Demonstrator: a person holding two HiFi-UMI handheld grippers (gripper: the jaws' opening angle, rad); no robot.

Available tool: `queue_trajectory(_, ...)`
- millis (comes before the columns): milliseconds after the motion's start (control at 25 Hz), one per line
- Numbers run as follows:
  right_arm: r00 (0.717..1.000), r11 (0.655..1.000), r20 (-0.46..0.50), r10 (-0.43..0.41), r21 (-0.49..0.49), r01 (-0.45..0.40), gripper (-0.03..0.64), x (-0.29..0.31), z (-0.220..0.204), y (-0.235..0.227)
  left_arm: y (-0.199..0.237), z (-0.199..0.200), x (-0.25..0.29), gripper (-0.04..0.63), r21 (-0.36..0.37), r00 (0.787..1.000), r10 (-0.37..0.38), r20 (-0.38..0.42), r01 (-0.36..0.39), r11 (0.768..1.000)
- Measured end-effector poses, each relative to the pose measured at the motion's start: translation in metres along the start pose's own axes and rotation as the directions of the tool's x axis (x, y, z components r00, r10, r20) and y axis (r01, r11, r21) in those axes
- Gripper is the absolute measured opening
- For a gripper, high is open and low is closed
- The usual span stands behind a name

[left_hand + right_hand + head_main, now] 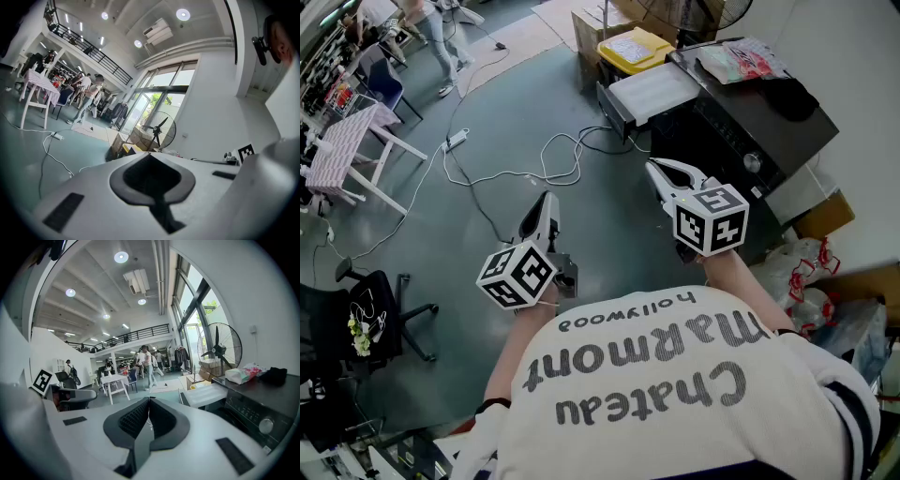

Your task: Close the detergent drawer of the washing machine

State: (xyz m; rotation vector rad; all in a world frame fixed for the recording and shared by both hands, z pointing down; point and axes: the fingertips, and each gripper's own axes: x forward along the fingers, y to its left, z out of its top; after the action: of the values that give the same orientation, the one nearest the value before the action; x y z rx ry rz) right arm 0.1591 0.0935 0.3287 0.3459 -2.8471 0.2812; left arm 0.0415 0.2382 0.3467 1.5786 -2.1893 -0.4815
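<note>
Head view, steeply down
- Washing machine [750, 131]: black, at 1 o'clock of the frame. On its top lie a crumpled printed bag [739, 58] and a dark bundle [791, 97].
- Detergent drawer [652, 92]: pulled out of the machine's front, pale top face showing, jutting toward 10 o'clock from the machine. Not closed.
- Yellow lid [635, 48] just beyond the drawer at its 12 o'clock, next to a cardboard box [592, 28].
- Right gripper [655, 170]: held at 6 o'clock from the drawer, tips aimed up the frame toward it, near but clearly apart from it. No contact with drawer or machine.
- Left gripper [546, 202]: at 9 o'clock from the right gripper, over bare floor, well apart from the machine.
- White cable [546, 157] loops on the floor at 12 o'clock from the left gripper and runs to a power strip [457, 141] at 10 o'clock.
- White table [349, 150] at 9 o'clock of the frame; black office chair [366, 314] at 8 o'clock.

Right gripper view
- Jaws pressed together, ribbed pads meeting along one seam, nothing between them.
- The drawer sits at 3 o'clock of the jaw tips, projecting from the machine's dark control panel.
- Standing fan [219, 348] at 1 o'clock.

Left gripper view
- Jaws likewise closed on nothing; floor and cable lie beyond at 9 o'clock
</note>
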Motion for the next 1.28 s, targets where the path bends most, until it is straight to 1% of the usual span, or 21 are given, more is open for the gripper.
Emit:
queue_trajectory(280, 1.0, 1.0, -0.002, -0.022, 0.02, 0.022, 0.029, 0.002, -0.007, 0.014, 0.012, 0.0, -0.013, 0.008, -0.009, 1.0, -0.013, -0.014, 0.013, 1.0)
queue_trajectory(440, 1.0, 0.993, 0.009, -0.018, 0.116, 0.017, 0.029, 0.003, -0.016, 0.026, 0.024, -0.006, -0.026, 0.008, -0.059, 0.999, -0.039, -0.024, 0.038, 0.998)
queue_trajectory(560, 1.0, 0.99, -0.005, -0.028, 0.141, 0.029, 0.031, 0.004, -0.034, 0.036, 0.036, -0.019, -0.035, 0.008, -0.076, 0.997, -0.049, -0.053, 0.045, 0.996)
queue_trajectory(680, 0.997, 0.986, -0.052, -0.054, 0.154, 0.061, 0.031, 0.005, -0.061, 0.039, 0.048, -0.034, -0.04, 0.008, -0.07, 0.996, -0.034, -0.083, 0.028, 0.997)
queue_trajectory(880, 0.988, 0.97, -0.135, -0.069, 0.222, 0.098, 0.031, 0.008, -0.098, 0.03, 0.058, -0.061, -0.044, 0.008, -0.05, 0.989, -0.011, -0.145, 0.004, 0.999)
queue_trajectory(1080, 0.99, 0.97, -0.125, -0.067, 0.224, 0.094, 0.031, 0.037, -0.102, 0.017, 0.078, -0.07, -0.031, 0.008, -0.081, 0.986, 0.015, -0.165, -0.028, 0.996)
queue_trajectory(1280, 0.989, 0.979, -0.139, -0.055, 0.188, 0.081, 0.031, 0.076, -0.095, -0.007, 0.096, -0.059, 0.002, 0.008, -0.096, 0.988, 0.048, -0.148, -0.062, 0.993)
